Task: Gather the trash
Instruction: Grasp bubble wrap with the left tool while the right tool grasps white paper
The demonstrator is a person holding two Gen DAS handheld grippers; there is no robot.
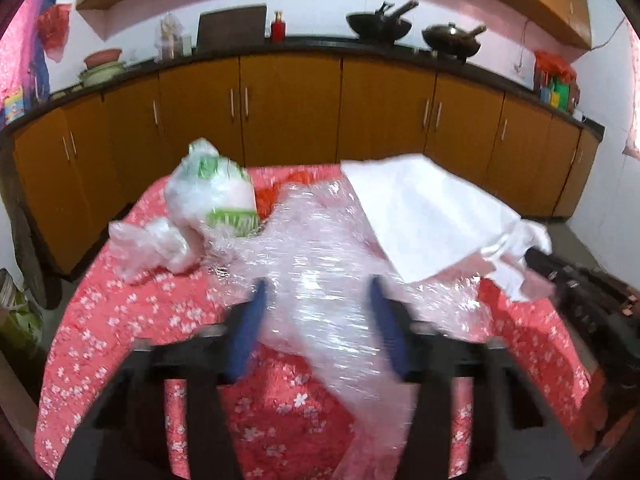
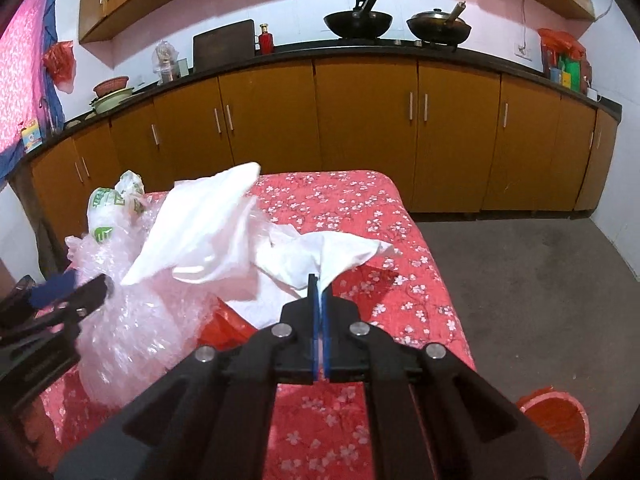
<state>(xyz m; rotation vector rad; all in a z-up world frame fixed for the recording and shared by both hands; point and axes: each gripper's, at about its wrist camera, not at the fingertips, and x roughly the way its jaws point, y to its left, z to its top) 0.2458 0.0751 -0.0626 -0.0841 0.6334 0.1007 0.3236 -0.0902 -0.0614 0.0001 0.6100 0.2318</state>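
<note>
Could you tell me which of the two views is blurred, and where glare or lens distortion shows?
Left wrist view: motion-smeared, glare streaks on the bubble wrap. Right wrist view: sharp, white bag crisp. Both: fisheye bends the counter.

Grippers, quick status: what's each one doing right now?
Left gripper: open, fingers either side of the bubble wrap, not pressing on it.
Right gripper: closed on the white tissue.

Glossy crinkled plastic wrap; matt floral cloth; smooth wooden cabinets.

Green print on the plastic bag — too blurred to read.
</note>
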